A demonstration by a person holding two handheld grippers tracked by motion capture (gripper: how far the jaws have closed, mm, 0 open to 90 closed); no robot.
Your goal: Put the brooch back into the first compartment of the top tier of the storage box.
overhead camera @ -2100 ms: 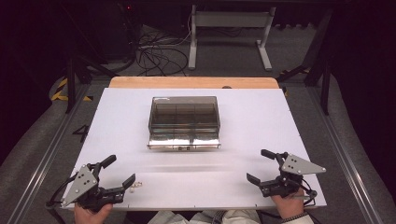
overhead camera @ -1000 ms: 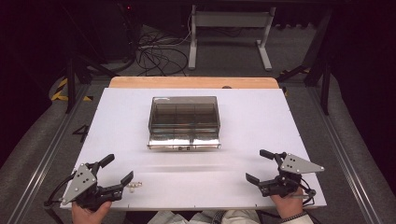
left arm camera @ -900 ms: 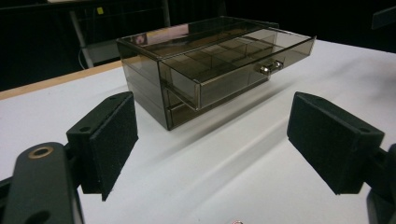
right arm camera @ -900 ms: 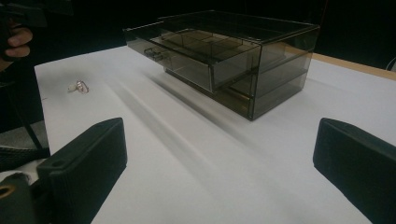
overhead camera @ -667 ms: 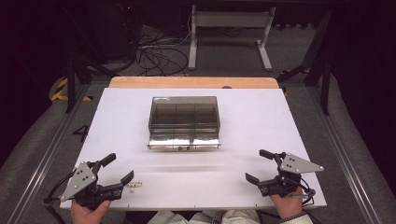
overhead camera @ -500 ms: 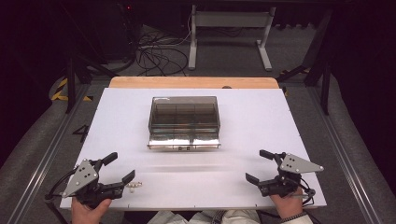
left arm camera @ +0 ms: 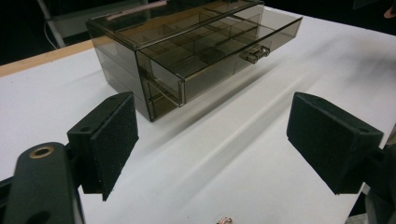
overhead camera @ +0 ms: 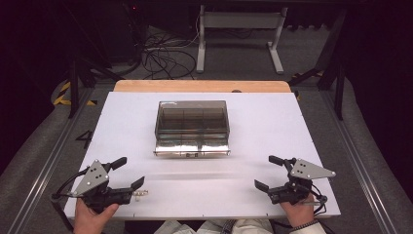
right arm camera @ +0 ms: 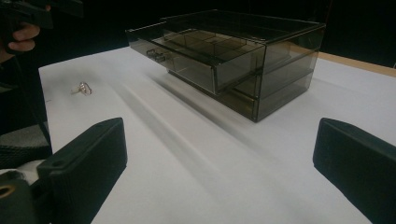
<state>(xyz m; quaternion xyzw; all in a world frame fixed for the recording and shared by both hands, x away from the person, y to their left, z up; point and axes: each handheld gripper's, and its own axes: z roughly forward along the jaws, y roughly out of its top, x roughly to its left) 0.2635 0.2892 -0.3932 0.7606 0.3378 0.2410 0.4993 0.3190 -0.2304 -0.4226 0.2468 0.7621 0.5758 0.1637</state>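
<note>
A smoked clear drawer box (overhead camera: pixel 192 127) sat mid-table on the white tabletop (overhead camera: pixel 272 122), slightly toward the far side, w/ its top drawer (left arm camera: pixel 219 49) pulled partway out toward the person. Drawer was split into small compartments; contents couldn't be made out. A small knob (left arm camera: pixel 254 53) stuck out from the drawer front.

Left gripper (overhead camera: pixel 127 174) was held at the near left corner of the table by the left hand (overhead camera: pixel 92 214), jaws spread wide apart, nothing between them. In the left gripper view the pads (left arm camera: pixel 114 142) faced each other across bare table, box well beyond them.

Right gripper (overhead camera: pixel 267 173) was at the near right, held by the right hand (overhead camera: pixel 299 214), jaws likewise wide apart & empty, grey plate (overhead camera: pixel 309 169) on top.

A small metal ring-like item (overhead camera: pixel 140 194) lay on the table just beside the left gripper's near jaw tip; touching or not couldn't be told. It also showed in the right gripper view (right arm camera: pixel 83 88), well apart from the box
</note>
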